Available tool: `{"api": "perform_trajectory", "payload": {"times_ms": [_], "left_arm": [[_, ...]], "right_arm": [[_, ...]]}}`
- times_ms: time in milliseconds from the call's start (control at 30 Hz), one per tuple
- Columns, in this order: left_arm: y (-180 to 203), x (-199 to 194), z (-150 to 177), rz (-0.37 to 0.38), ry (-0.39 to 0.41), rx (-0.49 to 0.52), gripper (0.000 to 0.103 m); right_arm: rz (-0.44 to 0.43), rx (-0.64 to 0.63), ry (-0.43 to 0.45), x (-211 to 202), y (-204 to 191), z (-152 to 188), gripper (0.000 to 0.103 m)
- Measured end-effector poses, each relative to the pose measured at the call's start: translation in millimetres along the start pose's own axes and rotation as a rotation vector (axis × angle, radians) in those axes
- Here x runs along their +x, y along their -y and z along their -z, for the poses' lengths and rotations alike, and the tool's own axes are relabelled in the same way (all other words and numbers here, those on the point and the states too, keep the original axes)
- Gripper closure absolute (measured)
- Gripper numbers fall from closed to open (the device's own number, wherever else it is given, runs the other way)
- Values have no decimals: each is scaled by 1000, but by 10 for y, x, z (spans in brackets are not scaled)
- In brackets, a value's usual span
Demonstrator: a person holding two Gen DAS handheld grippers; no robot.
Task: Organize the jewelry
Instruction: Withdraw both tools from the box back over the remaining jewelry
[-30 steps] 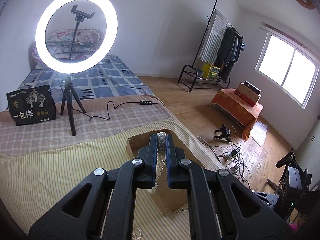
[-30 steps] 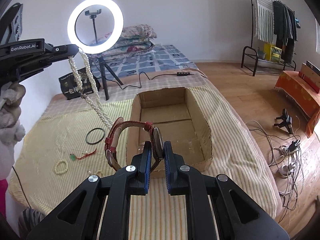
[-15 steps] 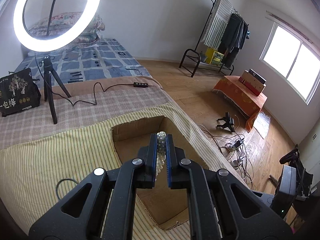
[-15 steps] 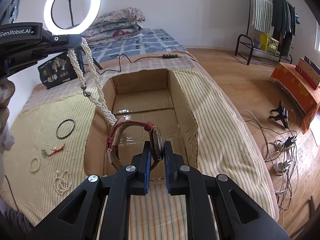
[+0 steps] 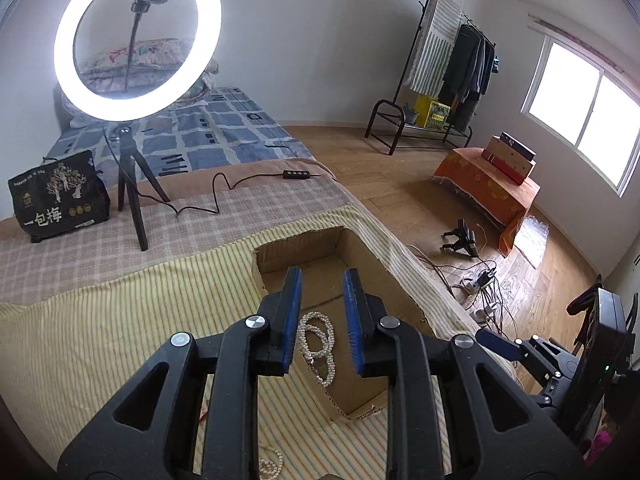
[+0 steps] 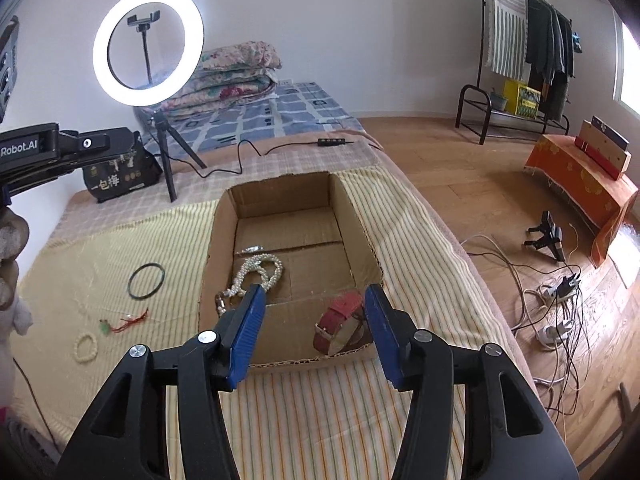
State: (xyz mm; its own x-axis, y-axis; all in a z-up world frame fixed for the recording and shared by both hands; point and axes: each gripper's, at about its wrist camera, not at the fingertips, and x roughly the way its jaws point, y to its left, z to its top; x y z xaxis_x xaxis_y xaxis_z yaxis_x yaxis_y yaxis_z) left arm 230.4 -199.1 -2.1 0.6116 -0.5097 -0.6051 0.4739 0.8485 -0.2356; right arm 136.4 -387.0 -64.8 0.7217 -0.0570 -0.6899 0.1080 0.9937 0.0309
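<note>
Striped bed [image 6: 320,420] with cardboard box [image 6: 356,216], bangle [image 6: 146,281]

A lit ring light [image 6: 148,46] stands beside a black bag [image 5: 58,196].

Each claw is built of matte black plastic arms with triangular cut-outs, joined by round silver screws. The left claw [image 5: 321,280] and right claw [image 6: 313,294] are lined with ribbed blue pads [image 6: 248,330]. In the right wrist view, white lettering "Robot.AI" is seen on the left claw's black side [image 6: 48,148], beside a pale gloved hand [image 6: 12,272].
</note>
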Motion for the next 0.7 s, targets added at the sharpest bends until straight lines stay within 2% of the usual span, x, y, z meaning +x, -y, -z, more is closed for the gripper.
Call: {"api": "perform_trajectory", "payload": {"times_ms": [100, 167, 200, 233, 300, 500, 700], "left_arm": [[-56, -358, 4, -35, 37, 16, 83], [-101, -589, 17, -56, 54, 25, 82], [-124, -714, 32, -78, 60, 31, 74], [-143, -830, 51, -94, 67, 32, 61], [-194, -1073, 105, -117, 86, 27, 53], [-307, -1703, 221, -193, 109, 29, 53], [-471, -2083, 439, -247, 155, 28, 53]], "right_arm": [[-14, 5, 49, -224, -79, -60, 42], [-31, -6, 73, -356, -172, -95, 41], [-40, -19, 78, -405, -220, -102, 41], [-46, -39, 85, -462, -284, -108, 41], [-52, -69, 103, -542, -365, -96, 41], [-94, -122, 175, -740, -555, -34, 40], [-135, -173, 166, -800, -775, -12, 40]]}}
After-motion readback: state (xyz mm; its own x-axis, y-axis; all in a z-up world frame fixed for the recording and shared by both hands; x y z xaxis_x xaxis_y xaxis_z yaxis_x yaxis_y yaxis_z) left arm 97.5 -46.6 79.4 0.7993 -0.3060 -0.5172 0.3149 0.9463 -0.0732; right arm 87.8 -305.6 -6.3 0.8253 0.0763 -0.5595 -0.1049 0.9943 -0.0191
